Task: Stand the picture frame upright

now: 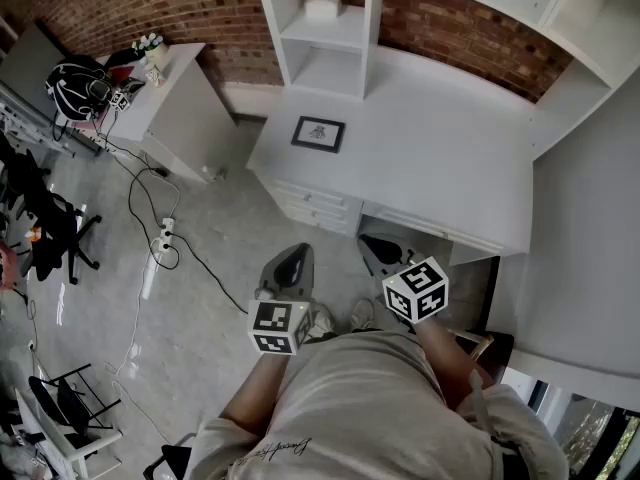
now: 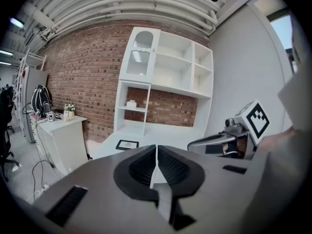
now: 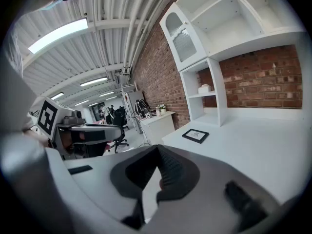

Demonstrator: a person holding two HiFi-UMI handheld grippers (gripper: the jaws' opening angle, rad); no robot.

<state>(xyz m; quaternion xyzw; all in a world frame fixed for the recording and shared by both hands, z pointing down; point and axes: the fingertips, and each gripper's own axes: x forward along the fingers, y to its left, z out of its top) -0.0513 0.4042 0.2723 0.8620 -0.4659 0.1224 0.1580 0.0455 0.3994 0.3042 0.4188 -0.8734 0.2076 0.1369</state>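
A black picture frame [image 1: 318, 134] lies flat on the white desk [image 1: 440, 158], near its left front corner. The left gripper view shows the picture frame [image 2: 127, 144] beyond the jaw tips, and the right gripper view shows the picture frame [image 3: 195, 135] to the right of them. My left gripper [image 1: 293, 263] and right gripper [image 1: 383, 251] hang side by side in front of the person's body, short of the desk's front edge and well away from the frame. Both have their jaws shut with nothing between them, as seen at my left gripper [image 2: 156, 147] and my right gripper [image 3: 157, 149].
A white shelf unit [image 1: 325, 38] with a small white box stands at the desk's back left. Drawers [image 1: 310, 206] sit under the desk front. To the left are a white side cabinet [image 1: 175, 93] bearing a bag, floor cables [image 1: 160, 240] and office chairs [image 1: 55, 233].
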